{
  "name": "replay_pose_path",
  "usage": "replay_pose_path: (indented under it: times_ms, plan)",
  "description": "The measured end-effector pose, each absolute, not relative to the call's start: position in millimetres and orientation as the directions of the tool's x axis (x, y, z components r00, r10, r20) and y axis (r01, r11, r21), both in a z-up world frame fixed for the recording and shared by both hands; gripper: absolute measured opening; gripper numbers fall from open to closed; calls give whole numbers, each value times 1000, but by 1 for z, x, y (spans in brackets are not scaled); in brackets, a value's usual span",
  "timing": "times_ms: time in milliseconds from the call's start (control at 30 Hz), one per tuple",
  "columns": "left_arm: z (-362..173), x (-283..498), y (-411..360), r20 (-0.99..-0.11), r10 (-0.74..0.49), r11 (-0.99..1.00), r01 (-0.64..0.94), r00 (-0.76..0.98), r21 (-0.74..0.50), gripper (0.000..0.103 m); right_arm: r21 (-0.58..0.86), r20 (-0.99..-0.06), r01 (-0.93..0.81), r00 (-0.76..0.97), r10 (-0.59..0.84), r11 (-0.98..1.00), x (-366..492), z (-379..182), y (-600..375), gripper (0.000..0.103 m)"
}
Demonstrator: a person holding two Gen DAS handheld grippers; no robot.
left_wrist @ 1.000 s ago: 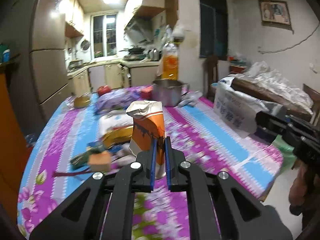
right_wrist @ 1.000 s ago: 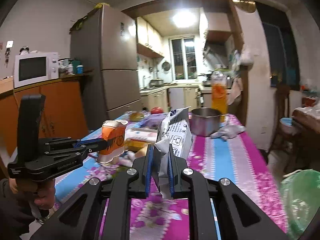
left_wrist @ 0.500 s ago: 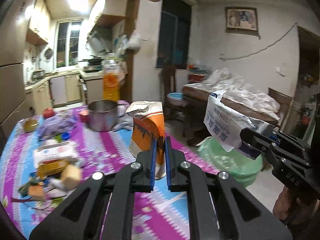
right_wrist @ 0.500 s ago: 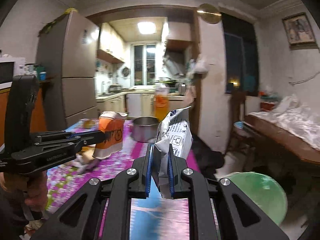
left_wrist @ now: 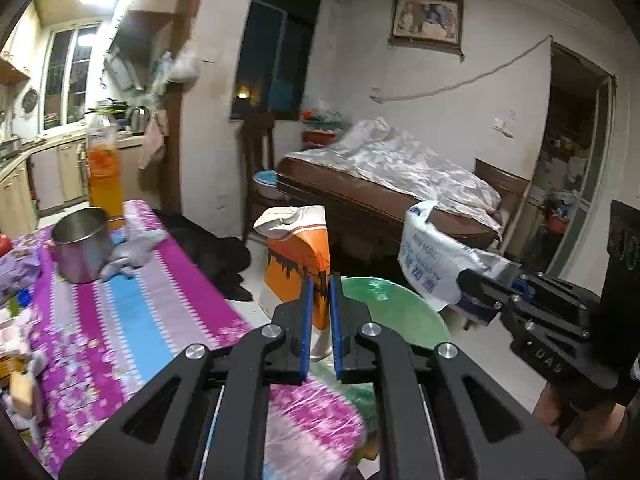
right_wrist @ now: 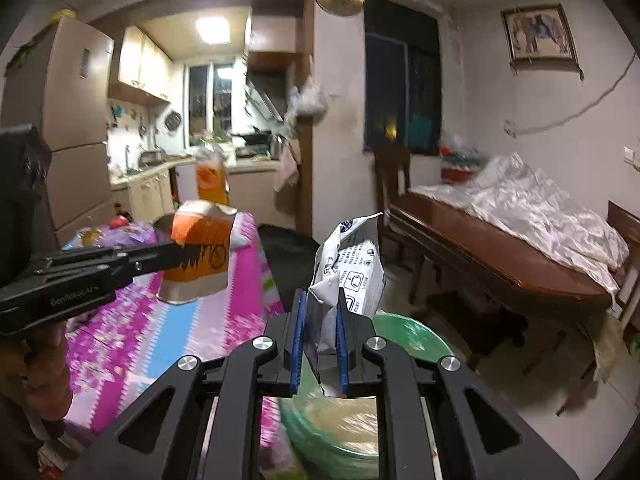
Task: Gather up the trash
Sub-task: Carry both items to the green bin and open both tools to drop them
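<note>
green-lined bin (right_wrist: 412, 336) below; left gripper (left_wrist: 319, 300) clamps orange carton (left_wrist: 298, 256), right gripper (right_wrist: 319, 320) clamps white packet (right_wrist: 352, 264).

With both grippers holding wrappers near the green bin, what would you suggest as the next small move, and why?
Probably ease the right gripper forward until its white packet hangs over the green-lined bin, then open. The bin mouth sits just beyond and below the packet, while the left gripper holds the orange carton nearer the table edge.

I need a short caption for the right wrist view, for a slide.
Right gripper shut on a white wet-wipe packet, above the green-lined trash bin.
</note>
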State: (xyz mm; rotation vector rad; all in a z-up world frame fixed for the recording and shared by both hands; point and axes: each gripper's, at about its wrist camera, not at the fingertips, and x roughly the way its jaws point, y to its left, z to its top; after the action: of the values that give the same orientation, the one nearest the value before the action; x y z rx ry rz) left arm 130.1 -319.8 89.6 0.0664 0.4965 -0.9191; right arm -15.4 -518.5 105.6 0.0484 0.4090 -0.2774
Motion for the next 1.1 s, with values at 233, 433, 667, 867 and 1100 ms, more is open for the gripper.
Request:
replay_pose_path:
  times_ms: [233, 433, 667, 867, 1100]
  plan:
    - [79, 133, -379, -502, -759, 559, 809, 414, -179, 7, 33, -540, 304, 807, -239, 952, 4, 90, -573, 14]
    - [58, 144, -417, -606, -712, 569, 798, 355, -200, 7, 73, -646, 316, 737, -197, 946, 30, 75, -599, 14]
    - [35, 160, -448, -710, -621, 617, 766, 333, -179, 7, 143, -751, 355, 647, -132, 924, 58, 41, -626, 14]
    - [22, 172, -461, -747, -586, 634, 752, 313, -182, 7, 154, -787, 377, 605, -117, 913, 71, 19, -635, 14]
    - [14, 176, -463, -762, -563, 654, 736, 320, -174, 7, 199, -769, 397, 630, -109, 896, 67, 12, -644, 55]
